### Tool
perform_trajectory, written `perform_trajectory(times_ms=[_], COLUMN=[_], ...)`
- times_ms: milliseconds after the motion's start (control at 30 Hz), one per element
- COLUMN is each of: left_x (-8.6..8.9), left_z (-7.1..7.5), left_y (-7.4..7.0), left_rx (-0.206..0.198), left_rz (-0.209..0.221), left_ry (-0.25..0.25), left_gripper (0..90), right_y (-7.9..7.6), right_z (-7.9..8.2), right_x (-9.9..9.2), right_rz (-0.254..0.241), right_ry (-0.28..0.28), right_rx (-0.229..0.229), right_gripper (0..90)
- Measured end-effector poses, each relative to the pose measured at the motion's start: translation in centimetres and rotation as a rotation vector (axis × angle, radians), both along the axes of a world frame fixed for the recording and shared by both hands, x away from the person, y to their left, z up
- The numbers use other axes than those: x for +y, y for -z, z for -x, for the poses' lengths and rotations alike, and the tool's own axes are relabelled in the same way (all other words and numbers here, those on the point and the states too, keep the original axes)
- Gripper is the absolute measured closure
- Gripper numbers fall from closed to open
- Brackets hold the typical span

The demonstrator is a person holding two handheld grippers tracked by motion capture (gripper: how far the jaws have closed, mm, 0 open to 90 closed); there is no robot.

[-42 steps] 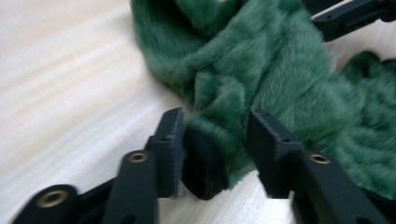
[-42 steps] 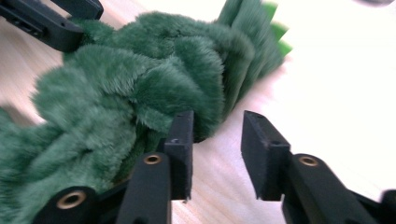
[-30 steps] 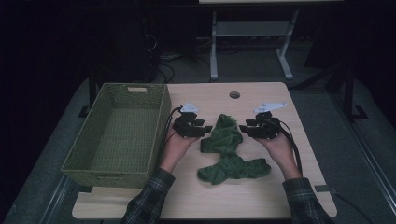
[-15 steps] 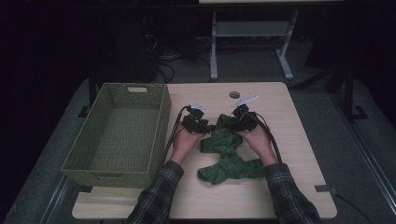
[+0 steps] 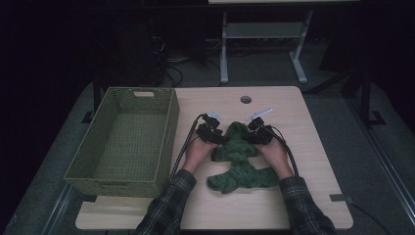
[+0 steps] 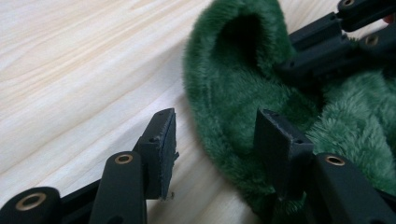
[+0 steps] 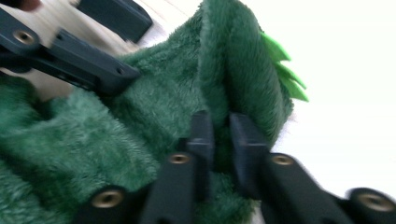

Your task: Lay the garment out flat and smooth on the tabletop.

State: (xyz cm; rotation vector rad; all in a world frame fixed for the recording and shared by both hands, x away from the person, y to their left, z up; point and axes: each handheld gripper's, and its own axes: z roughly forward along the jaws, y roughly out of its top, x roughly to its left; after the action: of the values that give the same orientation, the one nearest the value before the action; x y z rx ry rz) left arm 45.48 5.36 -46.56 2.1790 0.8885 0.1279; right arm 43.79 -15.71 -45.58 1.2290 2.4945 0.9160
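Note:
A fuzzy dark green garment (image 5: 240, 164) lies crumpled on the wooden table (image 5: 313, 137), its hood-like end pointing away from me. My left gripper (image 5: 220, 138) rests at the hood's left edge. Its jaws (image 6: 212, 135) stand apart, one on bare wood and one on the fleece (image 6: 224, 70), with the hem loosely between them. My right gripper (image 5: 252, 138) is at the hood's right side. Its jaws (image 7: 222, 128) have just been closing and now pinch a fold of the fleece (image 7: 154, 107). Light green felt spikes (image 7: 285, 70) stick out near that fold.
A green woven basket (image 5: 169, 129) stands at the table's left edge with nothing in it, close to my left forearm. A cable hole (image 5: 245, 99) sits in the tabletop beyond the garment. Bare wood lies to the right. A metal stand (image 5: 264, 34) is on the floor behind.
Both hands moved inward and down from the garment's sides onto its hood end. The right jaws closed onto a fold of fleece. The left jaws stayed apart.

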Motion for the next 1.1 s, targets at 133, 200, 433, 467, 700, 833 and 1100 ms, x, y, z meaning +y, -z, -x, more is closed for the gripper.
perform_trajectory(times_ms=[133,200,433,467,700,833,1100], left_x=[-0.4,-0.5,-1.1,-1.1,-1.4,-0.5,2.4], left_z=[-0.2,-0.1,-0.3,-0.3,-0.2,0.1,0.5], left_y=[0.0,-0.1,-0.1,-0.1,0.0,-1.1,-3.5], left_rx=[0.0,-0.005,0.001,0.003,0.014,-0.027,-0.126], left_rz=[-0.005,0.002,0.003,-0.009,-0.025,0.002,0.057], left_ry=[0.007,0.009,0.021,0.033,0.056,0.024,-0.058], left_gripper=[48.7,48.5,48.6,50.6,84.2,87.2,87.7], right_y=[-0.7,-1.5,-3.4,-3.4,-4.0,-4.5,-4.2], right_z=[0.2,0.4,1.2,1.2,1.6,1.9,1.4], right_x=[-0.8,-1.5,-3.0,-3.0,-3.3,-3.8,-5.2], right_rz=[-0.061,-0.108,-0.171,-0.17,-0.179,-0.172,-0.154], right_ry=[0.0,-0.001,-0.03,-0.033,-0.044,-0.032,0.023], right_rx=[-0.021,-0.038,-0.121,-0.125,-0.155,-0.173,-0.179], right_gripper=[87.0,87.3,87.4,87.3,87.3,87.3,86.9])
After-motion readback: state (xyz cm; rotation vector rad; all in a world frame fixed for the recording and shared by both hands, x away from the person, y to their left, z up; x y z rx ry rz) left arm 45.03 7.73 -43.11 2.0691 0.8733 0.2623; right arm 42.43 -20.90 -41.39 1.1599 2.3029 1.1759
